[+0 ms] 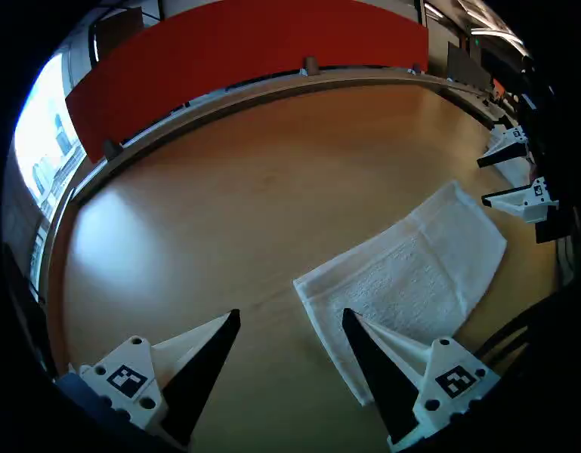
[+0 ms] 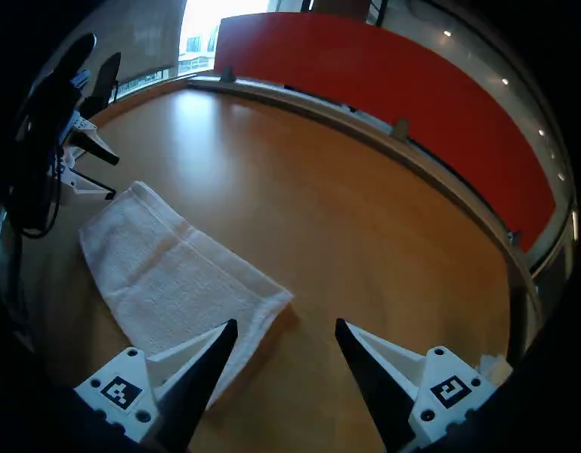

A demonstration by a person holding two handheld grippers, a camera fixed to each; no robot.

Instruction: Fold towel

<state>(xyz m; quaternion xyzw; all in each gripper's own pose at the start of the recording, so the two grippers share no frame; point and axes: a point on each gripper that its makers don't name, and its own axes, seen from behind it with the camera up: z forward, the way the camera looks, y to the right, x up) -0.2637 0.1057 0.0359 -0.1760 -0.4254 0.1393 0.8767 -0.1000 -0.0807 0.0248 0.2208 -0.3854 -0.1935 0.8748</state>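
A white towel (image 1: pixel 411 279) lies folded flat on the wooden table (image 1: pixel 237 219). In the left gripper view my left gripper (image 1: pixel 290 325) is open just above the table, with its right finger over the towel's near edge and its left finger over bare wood. At the far right of that view the right gripper (image 1: pixel 494 180) stands open beyond the towel's other end. In the right gripper view the towel (image 2: pixel 169 275) lies at the lower left, and my right gripper (image 2: pixel 284 332) is open over the towel's near corner. The left gripper (image 2: pixel 101 175) shows open at the far left.
A red partition (image 1: pixel 237 53) runs along the far edge of the table behind a raised rail (image 1: pixel 214 109). A bright window (image 1: pixel 44 143) lies past the table's end. Wide bare wood (image 2: pixel 350 219) stretches beyond the towel.
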